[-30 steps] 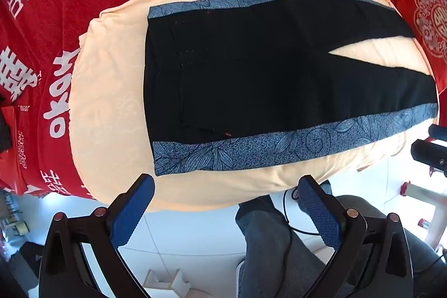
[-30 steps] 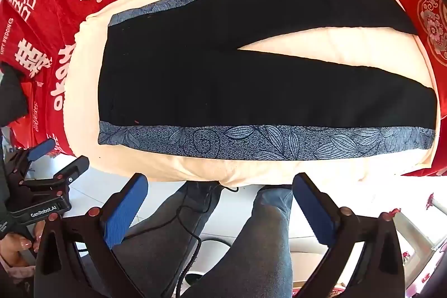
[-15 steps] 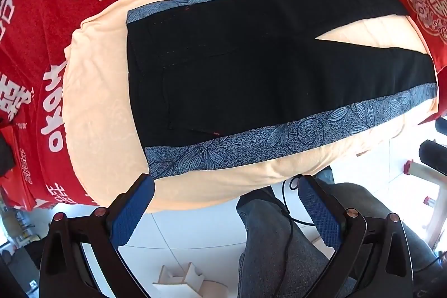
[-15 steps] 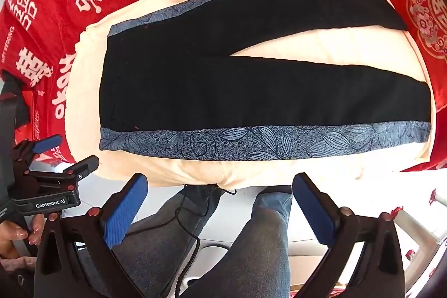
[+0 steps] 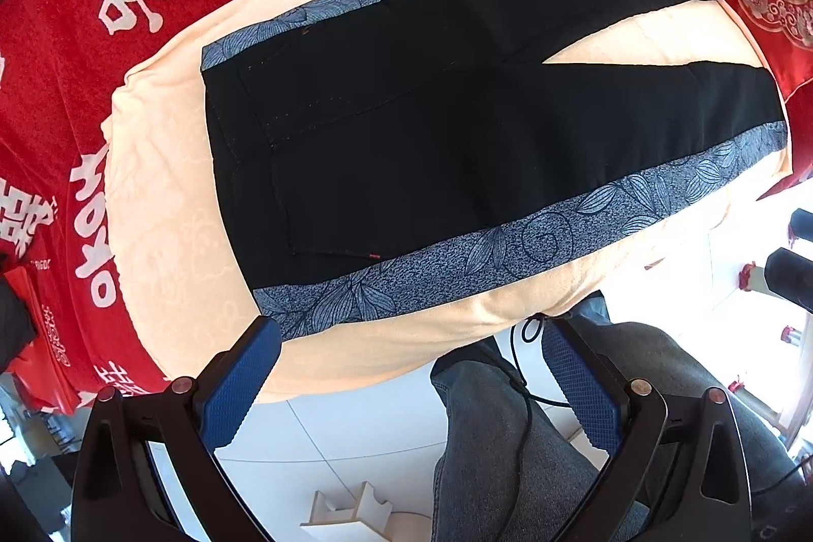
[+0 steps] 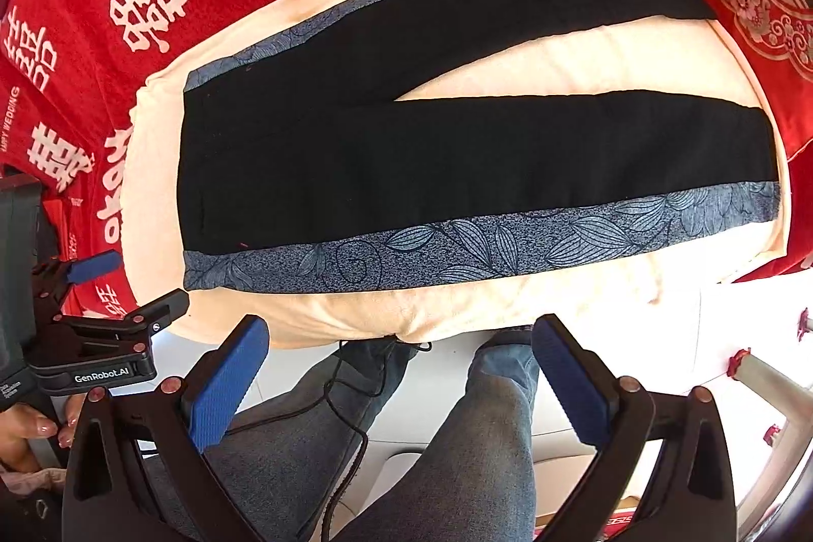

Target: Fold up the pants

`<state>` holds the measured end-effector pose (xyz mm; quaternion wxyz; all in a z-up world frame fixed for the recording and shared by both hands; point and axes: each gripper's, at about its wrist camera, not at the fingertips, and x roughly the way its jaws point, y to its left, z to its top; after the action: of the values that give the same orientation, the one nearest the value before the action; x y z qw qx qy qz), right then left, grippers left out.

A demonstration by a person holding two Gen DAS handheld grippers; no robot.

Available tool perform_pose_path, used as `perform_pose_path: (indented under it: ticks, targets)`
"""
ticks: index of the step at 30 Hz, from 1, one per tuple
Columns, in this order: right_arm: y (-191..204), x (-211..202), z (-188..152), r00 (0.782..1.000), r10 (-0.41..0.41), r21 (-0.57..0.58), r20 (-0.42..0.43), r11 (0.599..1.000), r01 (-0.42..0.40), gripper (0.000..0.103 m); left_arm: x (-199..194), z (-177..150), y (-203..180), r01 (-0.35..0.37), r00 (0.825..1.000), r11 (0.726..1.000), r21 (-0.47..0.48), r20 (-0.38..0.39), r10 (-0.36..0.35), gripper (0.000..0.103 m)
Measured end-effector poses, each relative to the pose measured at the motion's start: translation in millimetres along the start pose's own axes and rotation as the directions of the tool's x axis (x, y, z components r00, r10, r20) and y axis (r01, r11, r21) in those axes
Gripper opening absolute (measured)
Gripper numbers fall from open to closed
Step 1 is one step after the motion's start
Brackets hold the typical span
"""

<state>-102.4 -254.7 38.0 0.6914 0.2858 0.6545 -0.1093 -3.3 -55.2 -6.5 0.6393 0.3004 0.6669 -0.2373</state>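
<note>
The black pants (image 6: 457, 166) lie flat and unfolded on the cream cloth (image 6: 584, 54) covering the desk, waistband to your left, legs spread in a V. Both the left gripper (image 5: 411, 369) and right gripper (image 6: 401, 369) hover off the near edge, jaws apart and empty. You are at the approach step: next, bring each gripper onto the near patterned side stripe (image 6: 482, 242) to lift that leg over the far one.

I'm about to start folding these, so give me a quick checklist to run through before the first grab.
1. Black pants with blue leaf-print side stripes lie flat, legs apart: ok.
2. Pants sit wholly on the cream padded cloth: ok.
3. Left gripper open, empty: ok.
4. Right gripper open, empty: ok.
5. Either gripper touching fabric: not ok, both hang off the near edge.
6. Nothing lying on the pants: ok.
7. Far hem fully flat: cannot tell.
</note>
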Motion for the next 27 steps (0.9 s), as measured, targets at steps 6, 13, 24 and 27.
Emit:
perform_pose_path:
  ticks: [6,13,24,27]
  targets:
    - [3.1,0.0,1.7,0.999,0.035,-0.005,0.005,0.999,-0.035,0.103,-2.5,-1.7,4.2,0.012,1.000,1.000,-0.022,0.016,-0.011,0.103]
    - [5.6,5.2,7.1,0.999,0.036,-0.025,-0.030,0.999,-0.037,0.103,-6.9,-6.3,12.7,0.020,0.999,0.997,-0.076,0.052,-0.016,0.103]
    - [13.7,1.4,18.4,0.999,-0.014,-0.117,-0.039,0.993,0.009,0.103,-26.0,-16.9,25.5,-0.003,0.987,0.980,-0.197,0.160,0.035,0.103]
    - [15.0,4.6,22.3,0.998,-0.019,-0.129,-0.057,0.992,0.012,0.103,-29.4,-23.2,28.0,-0.005,0.984,0.972,-0.235,0.173,0.047,0.103]
